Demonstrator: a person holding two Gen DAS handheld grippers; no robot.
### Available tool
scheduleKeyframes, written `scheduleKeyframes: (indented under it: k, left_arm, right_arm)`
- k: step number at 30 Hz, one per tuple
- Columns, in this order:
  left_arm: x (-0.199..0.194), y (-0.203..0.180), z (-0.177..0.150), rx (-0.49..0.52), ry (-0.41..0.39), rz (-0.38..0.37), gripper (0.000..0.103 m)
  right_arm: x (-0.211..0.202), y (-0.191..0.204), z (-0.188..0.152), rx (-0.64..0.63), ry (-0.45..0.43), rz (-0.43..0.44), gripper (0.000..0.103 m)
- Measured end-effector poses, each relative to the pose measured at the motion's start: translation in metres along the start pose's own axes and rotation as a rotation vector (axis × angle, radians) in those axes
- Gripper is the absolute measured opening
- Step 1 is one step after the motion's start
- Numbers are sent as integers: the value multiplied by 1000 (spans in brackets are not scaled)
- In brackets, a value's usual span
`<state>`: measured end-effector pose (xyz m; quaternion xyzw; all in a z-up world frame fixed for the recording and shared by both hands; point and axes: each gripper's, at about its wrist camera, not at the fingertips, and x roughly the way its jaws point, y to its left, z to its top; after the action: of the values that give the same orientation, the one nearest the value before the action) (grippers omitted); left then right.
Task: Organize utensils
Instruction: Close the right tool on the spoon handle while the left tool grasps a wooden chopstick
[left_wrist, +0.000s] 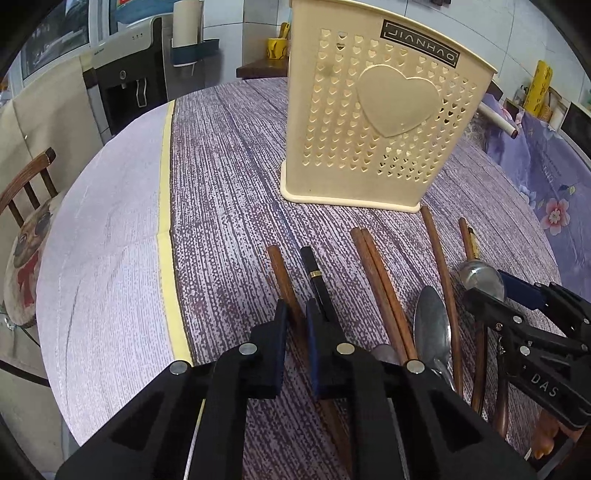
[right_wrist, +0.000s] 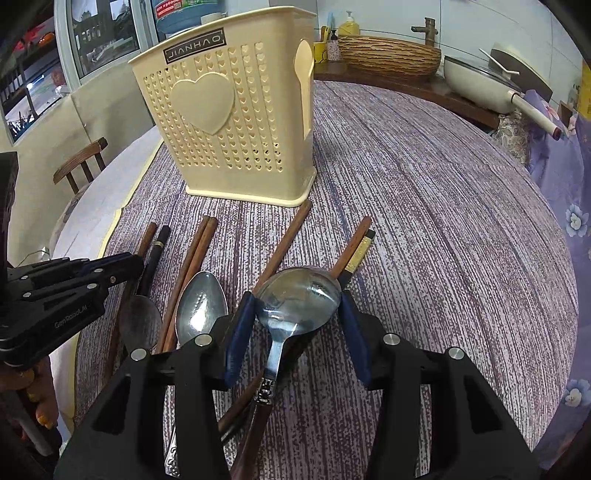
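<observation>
1. The left gripper (left_wrist: 297, 314) pinches 1 brown chopstick (left_wrist: 282, 280), its long axis running from the fingers toward the cream holder (left_wrist: 373, 122) at the table's (left_wrist: 229, 177) far edge.
2. The right gripper (right_wrist: 297, 325), fingers half spread, brackets the large spoon (right_wrist: 299, 299); whether they press on the bowl cannot be told.
3. The holder stands upright, well apart from both.

Two black handheld grippers with blue finger pads

The left gripper (left_wrist: 297, 314) and the right gripper (right_wrist: 297, 321) are matte black plastic frames with triangular cut-outs, round silver bolt heads at the pivots and dark navy pads lining the fingers (right_wrist: 236, 339); white lettering marks each body, seen at 3 o'clock in the left view and 9 o'clock in the right
</observation>
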<state>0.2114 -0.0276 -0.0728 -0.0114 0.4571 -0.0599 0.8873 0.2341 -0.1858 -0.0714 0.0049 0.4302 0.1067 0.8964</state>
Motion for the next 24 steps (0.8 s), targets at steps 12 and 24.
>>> scheduleKeyframes:
  k: [12,24]
  left_arm:
    - [0,3,0,-45,-15,-18,9]
    - [-17,13,5,-86,-78,-43,9]
  right_arm:
    - [-4,-2,-3,0,-19,-2,47]
    - [-26,-2,0,0,-113,48,47]
